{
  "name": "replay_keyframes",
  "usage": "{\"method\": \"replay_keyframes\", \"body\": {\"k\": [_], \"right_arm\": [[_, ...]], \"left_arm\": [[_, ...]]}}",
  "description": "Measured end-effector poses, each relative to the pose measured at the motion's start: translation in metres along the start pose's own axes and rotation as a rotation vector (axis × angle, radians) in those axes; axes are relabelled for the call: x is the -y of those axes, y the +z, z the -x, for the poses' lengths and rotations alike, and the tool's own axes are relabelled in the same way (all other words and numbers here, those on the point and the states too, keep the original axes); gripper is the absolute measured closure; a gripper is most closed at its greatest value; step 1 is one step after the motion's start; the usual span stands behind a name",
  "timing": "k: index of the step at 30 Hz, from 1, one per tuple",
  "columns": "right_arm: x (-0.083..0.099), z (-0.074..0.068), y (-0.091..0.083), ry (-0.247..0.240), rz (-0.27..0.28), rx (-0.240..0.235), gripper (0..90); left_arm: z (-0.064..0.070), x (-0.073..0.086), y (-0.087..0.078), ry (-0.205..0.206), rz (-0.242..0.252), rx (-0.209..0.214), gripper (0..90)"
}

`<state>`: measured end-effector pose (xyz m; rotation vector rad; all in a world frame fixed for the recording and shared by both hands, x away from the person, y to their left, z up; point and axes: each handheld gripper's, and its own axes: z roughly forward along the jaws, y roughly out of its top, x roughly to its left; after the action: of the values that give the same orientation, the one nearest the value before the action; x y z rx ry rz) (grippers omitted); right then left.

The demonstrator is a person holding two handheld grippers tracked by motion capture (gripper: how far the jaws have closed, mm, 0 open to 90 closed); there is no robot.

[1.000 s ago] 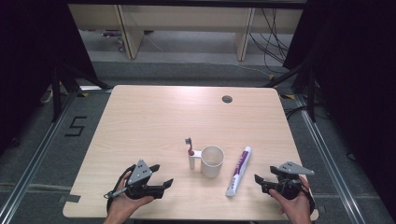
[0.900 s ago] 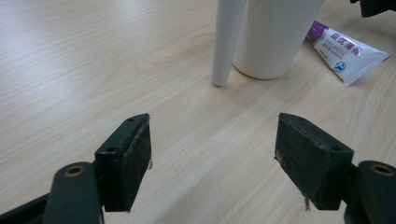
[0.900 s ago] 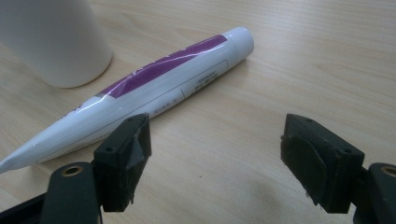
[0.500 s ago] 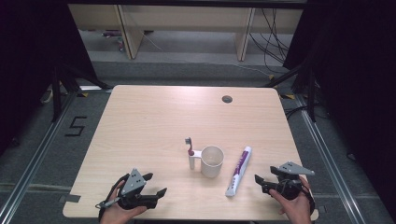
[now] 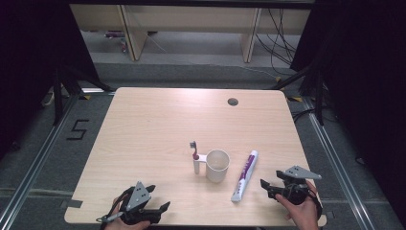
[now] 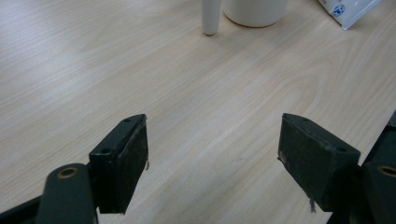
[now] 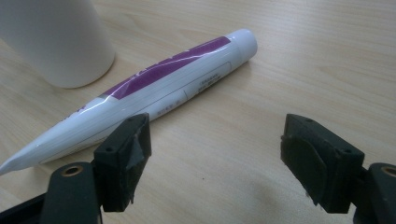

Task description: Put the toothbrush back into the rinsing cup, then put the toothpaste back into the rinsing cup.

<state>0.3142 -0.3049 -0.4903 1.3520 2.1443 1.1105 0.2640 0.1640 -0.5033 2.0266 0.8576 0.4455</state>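
Observation:
A white cup (image 5: 218,165) stands near the middle front of the wooden table (image 5: 158,124). A toothbrush (image 5: 195,156) with a white handle and a red neck stands upright against the cup's left side. A white and purple toothpaste tube (image 5: 244,175) lies to the right of the cup. My left gripper (image 5: 159,200) is open at the near edge, left of the cup, with bare wood between its jaws (image 6: 212,154). My right gripper (image 5: 269,180) is open just right of the tube. In the right gripper view the tube (image 7: 173,84) lies beyond the left jaw of that gripper (image 7: 215,154), untouched.
A round dark hole (image 5: 232,101) sits in the table's far right part. The table's near edge runs just under both hands. In the left gripper view the toothbrush handle (image 6: 210,16), cup base (image 6: 254,11) and tube end (image 6: 348,9) lie ahead.
My left gripper has drawn back toward the near edge of the table, staying open. The right gripper, cup, toothbrush and tube have not moved.

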Motion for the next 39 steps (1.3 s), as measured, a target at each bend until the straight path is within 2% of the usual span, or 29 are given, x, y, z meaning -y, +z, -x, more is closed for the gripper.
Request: {"method": "replay_keyframes", "body": {"k": [3, 5, 6, 7, 9, 10, 11, 13, 14, 15, 16, 17, 18, 20, 21, 23, 24, 27, 36, 37, 39], "right_arm": [[0.0, -0.001, 0.0, 0.009, 0.002, -0.01, 25.5], [0.0, 0.0, 0.001, 0.002, 0.007, 0.003, 25.5], [0.0, -0.001, 0.001, 0.014, 0.001, 0.006, 25.5], [0.0, 0.001, 0.0, -0.008, 0.001, 0.005, 25.5], [-0.001, 0.002, 0.001, -0.017, 0.004, 0.007, 25.6], [-0.001, -0.002, 0.0, 0.018, -0.008, -0.005, 25.6], [-0.002, 0.001, 0.0, -0.022, 0.006, 0.003, 25.6], [-0.004, 0.001, 0.001, -0.02, 0.016, 0.002, 26.0], [-0.005, 0.002, 0.001, -0.031, 0.017, -0.001, 26.1], [-0.005, 0.002, 0.001, -0.031, 0.017, -0.001, 26.1], [-0.008, 0.003, 0.003, -0.026, 0.032, 0.0, 26.1], [-0.01, 0.003, 0.002, 0.004, 0.019, -0.014, 26.4], [-0.012, 0.005, 0.004, -0.014, 0.032, -0.006, 27.4], [-0.013, 0.004, 0.005, 0.003, 0.038, -0.007, 28.6], [-0.017, 0.008, 0.006, -0.042, 0.048, -0.012, 29.4], [-0.021, 0.009, 0.009, -0.052, 0.05, -0.016, 32.8], [-0.023, 0.009, 0.011, -0.057, 0.056, -0.023, 33.9], [-0.029, 0.01, 0.015, -0.068, 0.056, -0.033, 37.8], [-0.043, 0.01, 0.025, -0.103, 0.032, -0.051, 40.2], [-0.045, 0.01, 0.025, -0.119, 0.023, -0.048, 42.2], [-0.049, 0.007, 0.028, -0.127, -0.004, -0.068, 50.0]], "left_arm": [[0.0, 0.001, -0.002, 0.008, -0.012, 0.001, 22.3], [0.001, 0.002, -0.002, -0.018, -0.009, -0.002, 21.6], [-0.001, 0.002, -0.003, 0.002, -0.026, 0.0, 21.3], [-0.001, 0.002, -0.002, 0.002, -0.025, 0.0, 21.2], [-0.001, 0.003, -0.002, -0.001, -0.032, -0.004, 21.0], [-0.001, 0.003, -0.002, 0.001, -0.035, -0.004, 20.9], [-0.001, 0.003, -0.002, 0.001, -0.035, -0.004, 21.0], [0.001, 0.003, 0.001, -0.018, -0.014, -0.002, 20.9], [0.001, 0.003, 0.001, -0.018, -0.014, -0.002, 21.0], [0.0, 0.004, 0.001, -0.002, -0.022, -0.003, 21.0], [0.001, 0.005, 0.001, -0.011, -0.032, -0.003, 21.0], [0.001, 0.004, 0.001, -0.01, -0.036, -0.008, 20.9], [0.0, 0.004, 0.0, 0.007, -0.041, -0.009, 21.0], [0.001, 0.004, 0.001, -0.002, -0.029, -0.009, 21.0], [0.0, 0.004, 0.001, 0.017, -0.033, -0.01, 21.0], [0.0, 0.004, 0.0, 0.016, -0.042, -0.008, 21.0], [-0.001, 0.004, 0.001, 0.03, -0.041, -0.018, 21.0], [0.0, 0.004, 0.0, 0.024, -0.042, -0.013, 21.0], [0.0, 0.004, 0.0, 0.018, -0.046, -0.006, 21.0], [0.0, 0.004, 0.0, 0.022, -0.047, -0.009, 21.0], [0.002, 0.005, 0.001, 0.002, -0.04, -0.007, 21.0]]}}
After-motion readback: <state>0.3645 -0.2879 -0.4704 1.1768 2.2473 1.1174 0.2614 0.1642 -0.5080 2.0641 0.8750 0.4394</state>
